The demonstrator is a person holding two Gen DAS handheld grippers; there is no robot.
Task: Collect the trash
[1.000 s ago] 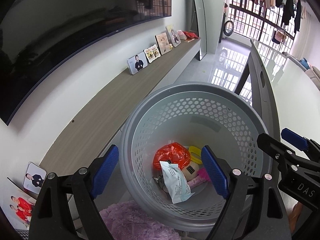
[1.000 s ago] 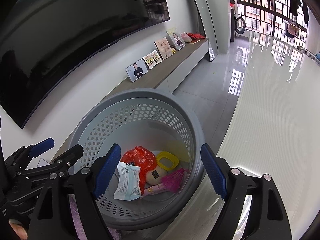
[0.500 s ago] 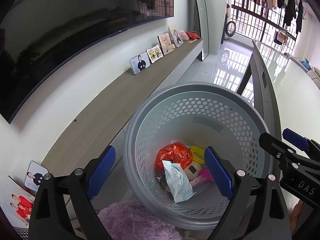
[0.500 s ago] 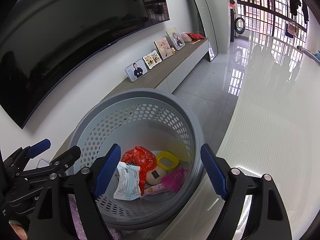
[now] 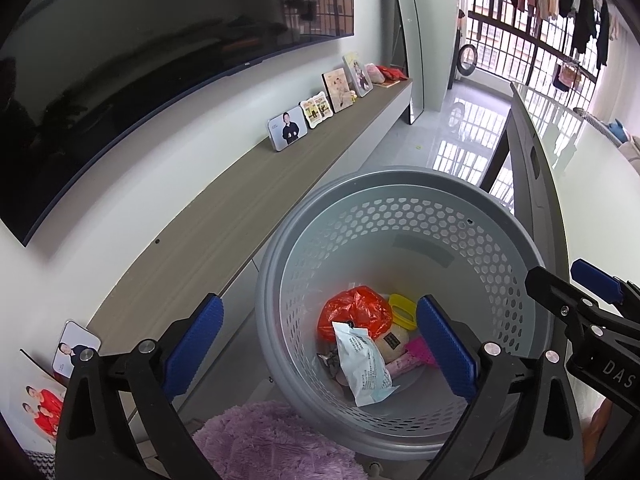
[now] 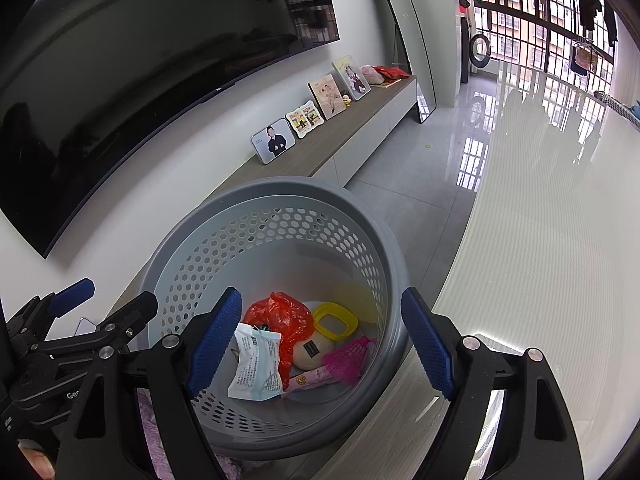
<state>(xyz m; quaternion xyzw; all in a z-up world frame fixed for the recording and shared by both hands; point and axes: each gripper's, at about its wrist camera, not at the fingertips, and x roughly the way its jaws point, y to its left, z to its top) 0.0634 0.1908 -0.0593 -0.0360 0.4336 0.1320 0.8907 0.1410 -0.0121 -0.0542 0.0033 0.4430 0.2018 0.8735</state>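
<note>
A grey perforated basket (image 5: pixel 400 178) (image 6: pixel 280 186) stands below both grippers. At its bottom lie a red plastic bag (image 5: pixel 354 312) (image 6: pixel 280 316), a white-and-blue packet (image 5: pixel 362 364) (image 6: pixel 256 364), a yellow ring (image 5: pixel 402 312) (image 6: pixel 334 320), a beige lump with a black label (image 6: pixel 312 346), a pink net (image 6: pixel 348 356) and a pink tube (image 6: pixel 310 380). My left gripper (image 5: pixel 320 344) hovers over the basket's left side; its jaws are opening, with nothing between them. Over the right side my right gripper (image 6: pixel 322 342) stands open and empty.
A long wooden TV shelf (image 5: pixel 240 208) with several photo frames (image 5: pixel 287 129) runs along the wall under a dark screen. A purple fluffy cushion (image 5: pixel 272 440) lies just in front of the basket. A white tabletop (image 6: pixel 540 260) borders the basket on the right.
The left gripper's jaws have spread wider apart. The right gripper and the basket's contents look the same.
</note>
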